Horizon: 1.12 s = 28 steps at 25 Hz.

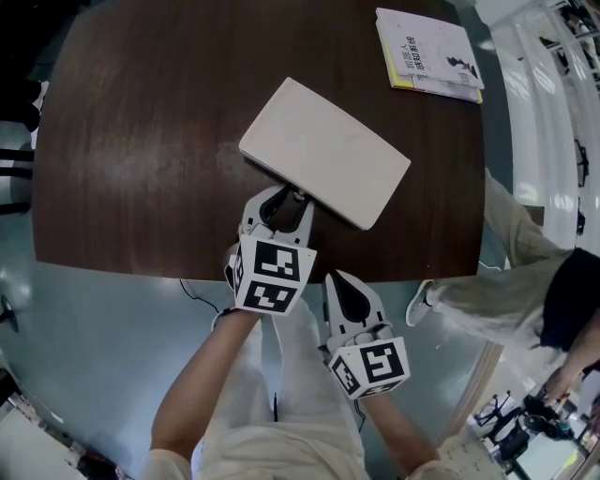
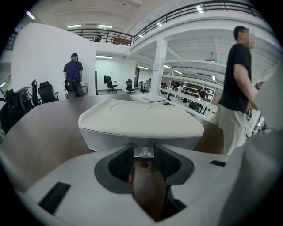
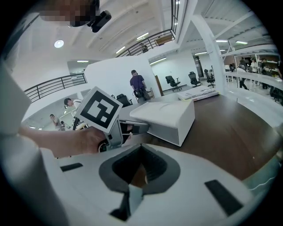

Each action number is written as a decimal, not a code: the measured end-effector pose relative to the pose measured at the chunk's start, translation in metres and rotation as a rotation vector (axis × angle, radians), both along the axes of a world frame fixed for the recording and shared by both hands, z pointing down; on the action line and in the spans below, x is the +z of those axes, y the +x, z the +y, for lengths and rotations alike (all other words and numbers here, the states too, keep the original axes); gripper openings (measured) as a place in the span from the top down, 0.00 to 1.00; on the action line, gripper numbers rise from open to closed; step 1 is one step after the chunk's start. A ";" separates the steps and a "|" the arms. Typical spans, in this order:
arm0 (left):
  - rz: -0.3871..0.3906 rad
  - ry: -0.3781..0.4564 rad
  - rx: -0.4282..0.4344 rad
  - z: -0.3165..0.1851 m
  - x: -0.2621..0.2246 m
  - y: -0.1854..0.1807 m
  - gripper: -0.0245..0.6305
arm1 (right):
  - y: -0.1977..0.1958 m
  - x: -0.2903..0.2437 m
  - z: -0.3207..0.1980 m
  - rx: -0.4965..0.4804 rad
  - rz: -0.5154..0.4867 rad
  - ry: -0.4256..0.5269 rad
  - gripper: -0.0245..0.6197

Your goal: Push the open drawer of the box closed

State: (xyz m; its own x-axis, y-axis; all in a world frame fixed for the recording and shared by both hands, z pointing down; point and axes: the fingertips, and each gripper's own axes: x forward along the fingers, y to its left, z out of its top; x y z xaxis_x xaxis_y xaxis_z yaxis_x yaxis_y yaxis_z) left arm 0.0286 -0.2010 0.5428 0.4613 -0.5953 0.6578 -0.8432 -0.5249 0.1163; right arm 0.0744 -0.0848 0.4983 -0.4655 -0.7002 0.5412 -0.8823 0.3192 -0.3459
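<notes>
Pinching one box (image 1: 328, 150), apparently: left hand-held gripper (image 1: 297, 196)

No print can be read: the booklet (image 1: 429, 52) on the worktop (image 1: 141, 141) bears lettering too small to make out.

This looks like a large open-plan office. A railed upper gallery (image 2: 177, 11) runs beneath long ceiling strip lights (image 2: 86, 26), carried on a white square column (image 2: 158, 66). Black swivel office chairs (image 2: 46, 92) stand about the floor, and farther off are what may be white desks (image 2: 185, 95). A person in dark clothes (image 2: 73, 75) stands beyond the dark brown wooden table (image 1: 141, 141).
</notes>
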 end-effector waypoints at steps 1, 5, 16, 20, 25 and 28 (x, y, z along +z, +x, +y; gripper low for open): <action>0.004 -0.002 -0.001 -0.001 0.000 0.000 0.74 | 0.000 0.000 0.000 0.001 0.000 -0.001 0.95; 0.017 -0.001 0.000 -0.003 0.001 0.002 0.74 | 0.002 0.001 -0.001 0.005 0.000 -0.001 0.95; 0.046 -0.024 0.011 -0.004 -0.002 0.000 0.74 | 0.004 -0.002 0.001 0.023 0.007 0.004 0.95; 0.052 -0.033 0.010 0.002 -0.007 -0.001 0.74 | 0.007 -0.008 0.005 0.031 0.015 0.014 0.95; 0.059 -0.027 0.023 0.020 -0.028 -0.011 0.74 | 0.003 -0.019 0.012 0.035 0.021 0.033 0.95; 0.046 -0.033 0.019 0.037 -0.044 -0.022 0.76 | 0.000 -0.033 0.019 0.024 0.042 0.051 0.95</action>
State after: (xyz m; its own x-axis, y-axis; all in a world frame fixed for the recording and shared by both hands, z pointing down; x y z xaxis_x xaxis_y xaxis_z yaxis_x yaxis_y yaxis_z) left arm 0.0062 -0.1638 0.4990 0.5027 -0.5641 0.6551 -0.8263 -0.5361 0.1725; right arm 0.0747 -0.0657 0.4656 -0.4261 -0.7378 0.5235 -0.9032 0.3142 -0.2924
